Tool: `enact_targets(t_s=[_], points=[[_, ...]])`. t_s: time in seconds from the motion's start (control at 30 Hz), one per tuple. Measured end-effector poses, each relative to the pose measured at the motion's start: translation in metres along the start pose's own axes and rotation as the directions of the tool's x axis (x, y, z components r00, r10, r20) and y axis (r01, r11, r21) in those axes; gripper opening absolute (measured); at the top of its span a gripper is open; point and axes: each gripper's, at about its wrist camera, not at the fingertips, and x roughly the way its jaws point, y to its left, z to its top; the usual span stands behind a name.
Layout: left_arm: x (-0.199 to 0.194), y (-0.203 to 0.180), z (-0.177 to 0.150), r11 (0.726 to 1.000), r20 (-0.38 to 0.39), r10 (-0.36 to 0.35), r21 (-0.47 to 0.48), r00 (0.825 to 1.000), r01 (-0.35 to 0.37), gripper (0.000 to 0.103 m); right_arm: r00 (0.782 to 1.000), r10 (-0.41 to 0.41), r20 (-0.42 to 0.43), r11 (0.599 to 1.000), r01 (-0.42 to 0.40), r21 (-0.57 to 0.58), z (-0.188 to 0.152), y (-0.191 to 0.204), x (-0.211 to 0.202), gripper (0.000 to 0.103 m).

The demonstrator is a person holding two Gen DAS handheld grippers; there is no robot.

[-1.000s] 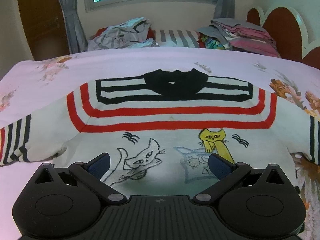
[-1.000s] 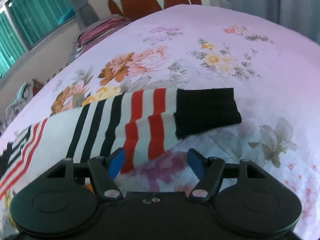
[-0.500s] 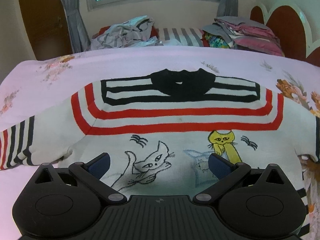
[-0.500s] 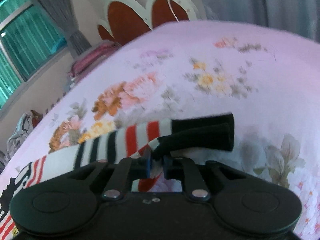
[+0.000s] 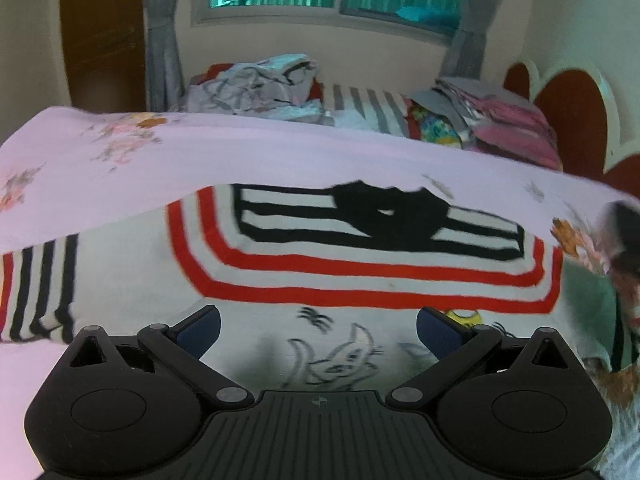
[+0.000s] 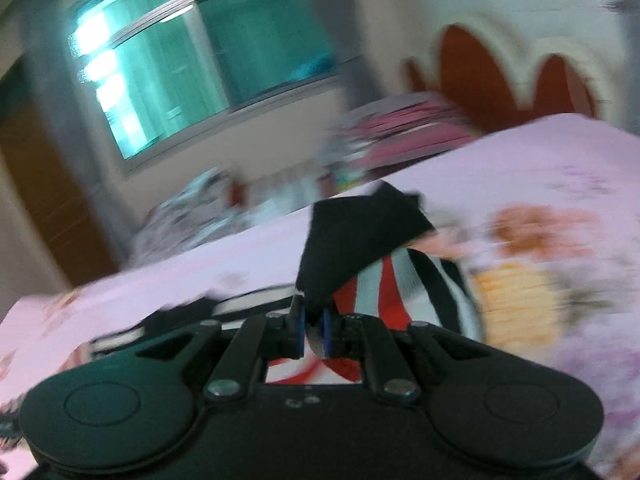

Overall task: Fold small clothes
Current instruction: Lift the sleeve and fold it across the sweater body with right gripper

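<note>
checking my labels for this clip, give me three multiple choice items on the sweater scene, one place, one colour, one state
1. Where does the sweater lie?
A. on the flowered bedsheet
B. on a chair
C. on the floor

2. What colour is the sleeve cuff?
A. yellow
B. black
C. green

3. How is the right hand-held gripper?
A. open, empty
B. shut on the sleeve
C. shut, empty

Answers:
1 A, pink floral sheet surrounds it.
2 B, the cuff end is black.
3 B, the pads pinch the striped sleeve.

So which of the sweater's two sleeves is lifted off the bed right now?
The sleeve with the black cuff, pinched in the right hand-held gripper; the other sleeve lies flat on the bed.
</note>
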Motion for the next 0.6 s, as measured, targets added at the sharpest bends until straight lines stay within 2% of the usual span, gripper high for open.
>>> enact_targets(t_s=[0.07, 0.17, 0.27, 0.3, 0.43, 0.6], points=[[-0.001, 0.014, -0.002, 1.0, 0.002, -0.001, -0.03, 1.0, 0.001, 0.103, 0.998, 0.044, -0.051, 0.998, -0.046, -0.041, -0.013, 0.029, 0.021, 0.008], [0.002, 0.032, -0.007, 0.998, -0.016, -0.012, -0.061, 1.0, 0.011, 0.103, 0.981, 0.098, -0.165, 0.993, -0.108, -0.055, -0.039, 0.06, 0.053, 0.009], [0.008, 0.042, -0.011, 0.994, -0.045, -0.063, -0.092, 0.997, 0.059, 0.103, 0.963, 0.11, -0.248, 0.989, -0.131, -0.073, -0.058, 0.077, 0.075, 0.018], [0.011, 0.043, -0.012, 0.992, -0.059, -0.084, -0.1, 0.995, 0.078, 0.103, 0.957, 0.118, -0.266, 0.988, -0.139, -0.06, -0.061, 0.078, 0.079, 0.024], [0.027, 0.034, -0.015, 0.981, -0.119, -0.165, -0.121, 0.979, 0.15, 0.103, 0.96, 0.131, -0.246, 0.987, -0.15, -0.06, -0.059, 0.081, 0.06, 0.031], [0.055, 0.005, -0.021, 0.94, -0.172, -0.324, -0.167, 0.931, 0.296, 0.103, 0.983, 0.022, -0.184, 0.991, -0.047, -0.129, -0.056, 0.052, 0.017, 0.042]])
